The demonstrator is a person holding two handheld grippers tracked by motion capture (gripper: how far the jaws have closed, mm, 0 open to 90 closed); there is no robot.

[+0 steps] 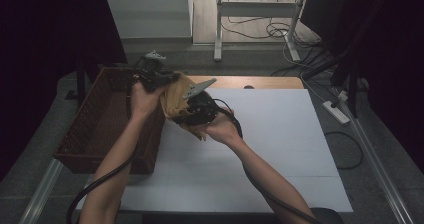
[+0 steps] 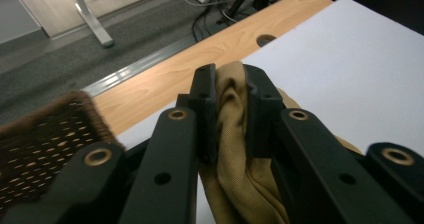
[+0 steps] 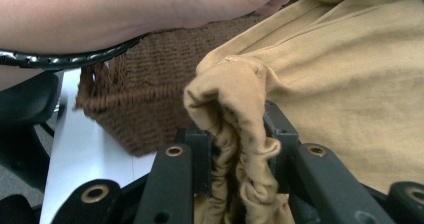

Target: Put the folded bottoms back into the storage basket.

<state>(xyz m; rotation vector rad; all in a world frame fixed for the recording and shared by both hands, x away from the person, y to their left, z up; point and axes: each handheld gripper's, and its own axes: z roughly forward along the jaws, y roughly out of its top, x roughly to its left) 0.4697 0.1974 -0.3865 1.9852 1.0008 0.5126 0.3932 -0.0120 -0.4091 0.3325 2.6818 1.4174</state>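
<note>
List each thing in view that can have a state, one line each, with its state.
Tan cloth: bunched, lifted off the table, pinched by both grippers.
Left gripper: shut on the tan cloth.
Right gripper: shut on the tan cloth.
Brown wicker basket: upright at the table's left edge, inside looks empty.
White sheet: lying flat on the table.

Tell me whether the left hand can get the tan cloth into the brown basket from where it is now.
Probably yes: the left tongs grip the tan cloth beside the open basket, though the right tongs grip it too.
</note>
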